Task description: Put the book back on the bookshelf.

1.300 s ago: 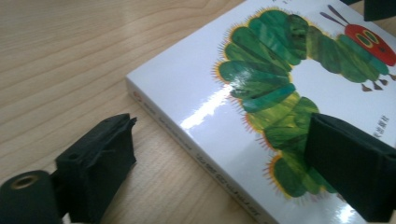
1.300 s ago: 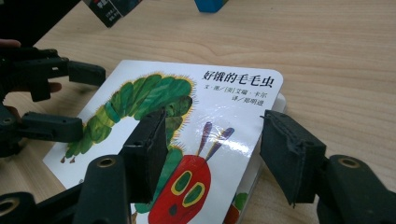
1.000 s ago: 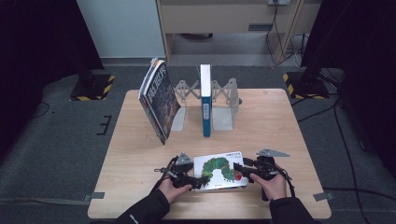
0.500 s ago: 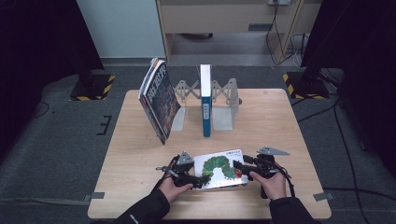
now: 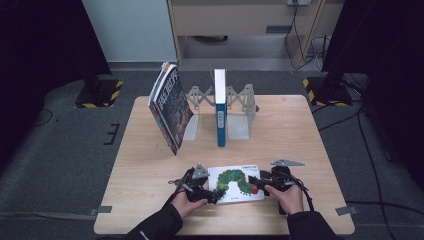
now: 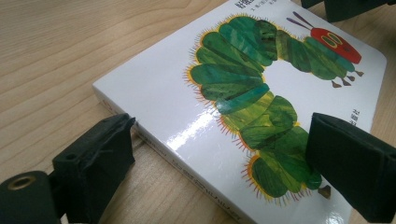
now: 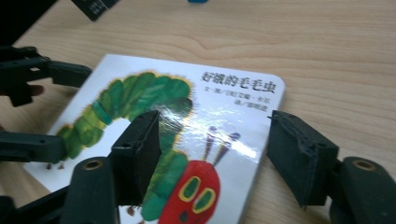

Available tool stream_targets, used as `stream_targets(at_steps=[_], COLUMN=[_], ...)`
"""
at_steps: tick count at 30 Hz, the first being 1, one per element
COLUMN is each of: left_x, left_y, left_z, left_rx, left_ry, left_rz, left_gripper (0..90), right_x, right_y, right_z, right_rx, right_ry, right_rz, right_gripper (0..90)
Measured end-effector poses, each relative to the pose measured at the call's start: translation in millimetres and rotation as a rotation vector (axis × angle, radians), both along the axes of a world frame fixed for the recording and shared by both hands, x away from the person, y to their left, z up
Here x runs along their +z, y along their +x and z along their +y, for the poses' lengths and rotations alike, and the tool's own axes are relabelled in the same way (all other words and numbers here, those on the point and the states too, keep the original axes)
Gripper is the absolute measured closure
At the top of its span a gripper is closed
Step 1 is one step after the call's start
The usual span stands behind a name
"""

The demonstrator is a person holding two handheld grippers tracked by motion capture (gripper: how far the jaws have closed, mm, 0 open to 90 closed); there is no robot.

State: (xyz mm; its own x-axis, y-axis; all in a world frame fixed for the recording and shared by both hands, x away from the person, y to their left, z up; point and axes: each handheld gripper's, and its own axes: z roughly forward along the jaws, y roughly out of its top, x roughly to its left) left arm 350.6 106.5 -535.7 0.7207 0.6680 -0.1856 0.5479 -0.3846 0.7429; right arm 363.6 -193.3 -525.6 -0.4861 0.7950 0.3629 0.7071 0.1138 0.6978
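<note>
The caterpillar book (image 5: 235,183) lies flat, cover up, close to the near edge of the worktop (image 5: 300,130), about midway along that edge, and both hands have closed in on its two short ends. The left gripper (image 5: 212,194) sits at the book's left end; in the left gripper view its jaws stand spread, one beyond the spine edge over bare wood and the other above the cover near the caterpillar's tail, with nothing pinched between them. The right gripper (image 5: 256,181) is at the book's right end, and in the right gripper view its jaws are likewise spread, one resting over the green body on the cover and the other just off the book's rounded corner. The step in hand looks like lining up for a two-handed pickup, neither side having taken hold yet. Toward the far edge stands a metal bookend rack (image 5: 240,107) holding a blue-spined book (image 5: 219,107) upright, with a dark hardback (image 5: 170,107) leaning at its left, well apart from the near edge. The likely aim is to shelve the flat book there. The next move probably calls for tipping each gripper so one jaw goes under the edge and the other on top, since the board book lies flush on the wood, then closing both evenly and raising it level before turning it upright.
</note>
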Motion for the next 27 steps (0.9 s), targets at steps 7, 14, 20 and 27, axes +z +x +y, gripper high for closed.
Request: stream_targets(at_steps=[7,14,20,27], left_x=[0.0,-0.1,-0.3,-0.6], left_y=[-0.4,0.2,1.0,1.1], left_z=[-0.4,0.0,1.0,1.9], left_rx=[0.002,0.0,0.002,0.0], left_ry=[0.001,-0.008,-0.027,-0.048], left_rz=[0.001,0.007,0.019,0.036], left_gripper=[6.2,5.3,4.0,0.8], right_x=[-2.2,2.7,9.4,15.3], right_y=[-0.3,-1.6,-3.8,-4.3], right_z=[1.9,0.7,-2.0,-3.1], right_rx=[0.013,0.008,0.002,-0.008], right_ry=[0.009,0.03,0.073,0.126], right_rz=[0.02,0.007,-0.019,-0.049], right_gripper=[34.3,34.2,34.5,35.4])
